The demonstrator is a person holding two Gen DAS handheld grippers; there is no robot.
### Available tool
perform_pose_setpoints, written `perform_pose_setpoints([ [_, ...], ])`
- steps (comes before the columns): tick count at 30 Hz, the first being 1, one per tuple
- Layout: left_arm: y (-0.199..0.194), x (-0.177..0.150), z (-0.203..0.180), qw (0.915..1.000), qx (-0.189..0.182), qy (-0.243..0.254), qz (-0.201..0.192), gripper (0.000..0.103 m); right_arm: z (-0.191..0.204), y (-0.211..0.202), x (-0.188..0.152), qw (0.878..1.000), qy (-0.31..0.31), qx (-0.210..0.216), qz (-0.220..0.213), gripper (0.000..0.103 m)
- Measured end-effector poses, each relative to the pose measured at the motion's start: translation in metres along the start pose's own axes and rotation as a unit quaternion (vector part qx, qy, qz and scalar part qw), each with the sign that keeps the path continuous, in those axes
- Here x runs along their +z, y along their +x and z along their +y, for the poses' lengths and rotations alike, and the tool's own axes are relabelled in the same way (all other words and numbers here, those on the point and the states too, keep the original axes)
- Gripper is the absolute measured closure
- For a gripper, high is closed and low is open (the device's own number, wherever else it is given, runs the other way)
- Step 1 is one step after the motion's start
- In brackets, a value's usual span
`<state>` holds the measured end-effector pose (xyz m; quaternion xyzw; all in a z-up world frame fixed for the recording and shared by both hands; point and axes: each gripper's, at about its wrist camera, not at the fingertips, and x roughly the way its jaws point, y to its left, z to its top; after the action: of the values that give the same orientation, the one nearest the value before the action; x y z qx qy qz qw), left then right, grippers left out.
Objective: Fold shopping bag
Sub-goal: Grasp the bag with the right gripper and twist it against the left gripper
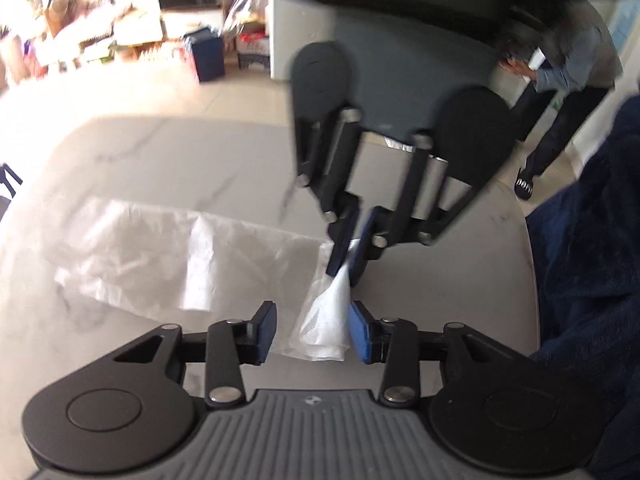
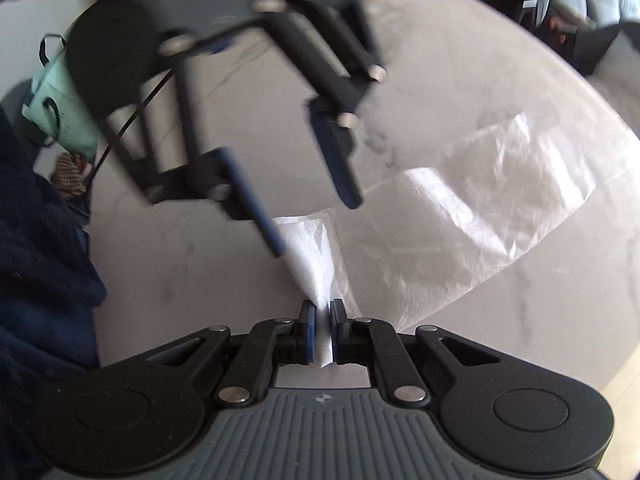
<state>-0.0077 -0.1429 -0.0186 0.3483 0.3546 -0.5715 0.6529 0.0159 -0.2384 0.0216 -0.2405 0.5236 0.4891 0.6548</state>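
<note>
A thin white plastic shopping bag (image 1: 160, 256) (image 2: 480, 200) lies flattened in a long strip on the marbled table (image 1: 180, 160). One end is gathered into a narrow folded tip (image 1: 324, 320) (image 2: 312, 256) lifted off the surface. My right gripper (image 2: 322, 332) (image 1: 346, 268) is shut on that tip, the film pinched between its blue pads. My left gripper (image 1: 314, 332) (image 2: 316, 226) stands open around the same tip, its jaws well apart; the film hangs between them, close to the right pad (image 1: 360, 332). The two grippers face each other closely.
A dark blue sleeve (image 1: 592, 280) (image 2: 40, 280) lies at the table's near edge. A mint-green bag (image 2: 52, 100) sits beyond the table's rim. A person (image 1: 560, 80) stands on the floor past the table, and boxes and clutter (image 1: 200, 52) line the far wall.
</note>
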Motion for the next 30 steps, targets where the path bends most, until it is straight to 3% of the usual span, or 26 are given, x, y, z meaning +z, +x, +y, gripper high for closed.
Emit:
perform_pose_setpoints([
  [2, 0.01, 0.004, -0.022, 0.9986, 0.01, 0.052, 0.008, 0.063, -0.01, 0.001, 0.008, 1.0, 0.011, 0.021, 0.016, 0.095],
  [5, 0.031, 0.006, -0.042, 0.9967, 0.016, 0.073, 0.03, 0.063, -0.021, 0.003, 0.019, 0.998, 0.022, 0.05, 0.036, 0.095],
  [11, 0.02, -0.012, -0.014, 0.9955, 0.016, 0.08, 0.049, 0.065, -0.043, 0.008, 0.036, 0.991, 0.045, 0.107, 0.07, 0.095],
  [12, 0.023, -0.012, -0.011, 0.9954, 0.015, 0.08, 0.052, 0.068, -0.047, 0.009, 0.038, 0.989, 0.051, 0.116, 0.073, 0.095],
  [13, 0.026, -0.01, -0.009, 0.9952, 0.016, 0.079, 0.056, 0.085, -0.05, 0.009, 0.039, 0.988, 0.057, 0.123, 0.076, 0.095],
  [14, 0.028, -0.007, -0.007, 0.9949, 0.017, 0.079, 0.059, 0.095, -0.054, 0.009, 0.042, 0.987, 0.064, 0.128, 0.077, 0.095],
  [19, 0.029, 0.0, -0.006, 0.9946, 0.025, 0.079, 0.062, 0.095, -0.059, 0.007, 0.05, 0.985, 0.07, 0.135, 0.077, 0.095],
  [23, 0.038, 0.01, -0.006, 0.9964, 0.011, 0.051, 0.066, 0.096, -0.061, 0.007, 0.05, 0.985, 0.084, 0.137, 0.067, 0.094],
  [28, 0.042, 0.012, 0.019, 0.997, -0.035, -0.022, 0.065, 0.096, -0.069, 0.001, 0.042, 0.984, 0.115, 0.129, 0.034, 0.084],
  [30, 0.045, 0.014, 0.021, 0.9963, -0.045, -0.03, 0.067, 0.096, -0.071, -0.003, 0.038, 0.985, 0.124, 0.122, 0.018, 0.08],
])
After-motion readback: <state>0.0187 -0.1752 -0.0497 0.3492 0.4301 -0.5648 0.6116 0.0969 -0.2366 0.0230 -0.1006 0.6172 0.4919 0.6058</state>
